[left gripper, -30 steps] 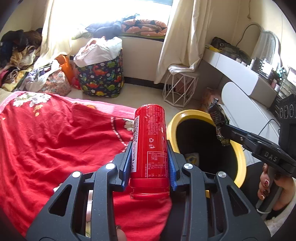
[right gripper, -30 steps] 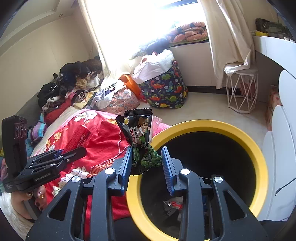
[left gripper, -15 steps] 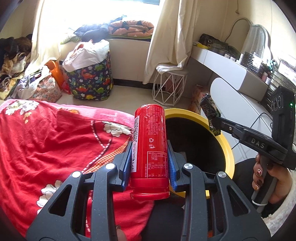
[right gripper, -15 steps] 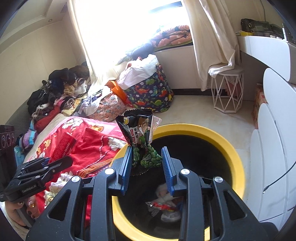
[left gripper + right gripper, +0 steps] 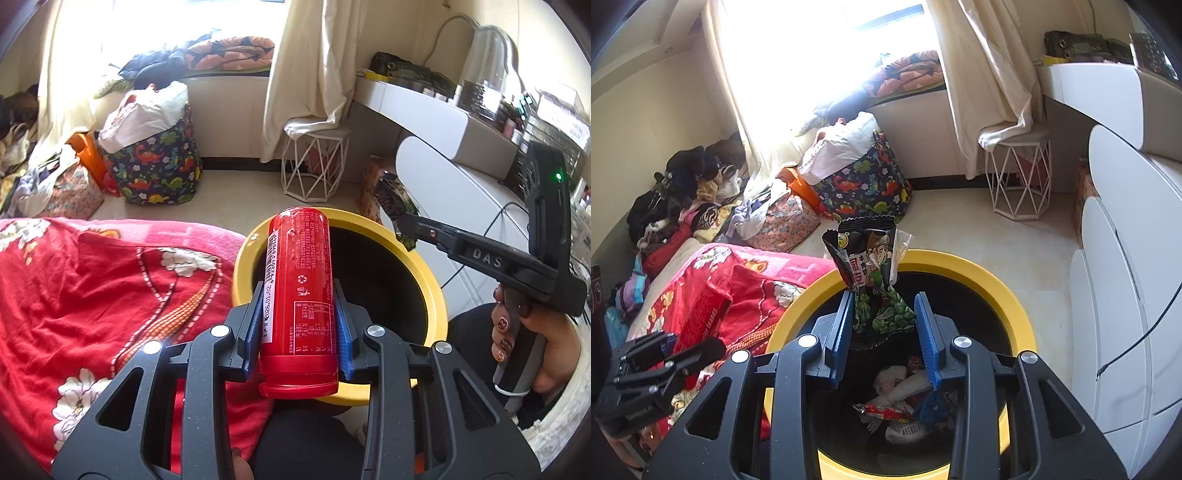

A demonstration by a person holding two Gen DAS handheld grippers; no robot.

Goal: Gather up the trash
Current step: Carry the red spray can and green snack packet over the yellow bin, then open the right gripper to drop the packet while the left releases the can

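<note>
Clamping smooth red cylindrical can (image 5: 298, 291): left gripper (image 5: 297, 332); right gripper (image 5: 885, 325) pinching crinkled foil wrapper (image 5: 873, 277).

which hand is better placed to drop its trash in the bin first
Probably the right: its gripper holds the snack wrapper over the yellow bin's open mouth. The left gripper holds the red can nearer the rim.

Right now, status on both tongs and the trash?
Left tongs shut on tall red metal can. Right tongs shut on dark printed snack wrapper. Both over round yellow-rimmed black bin. Nothing in the way.
</note>
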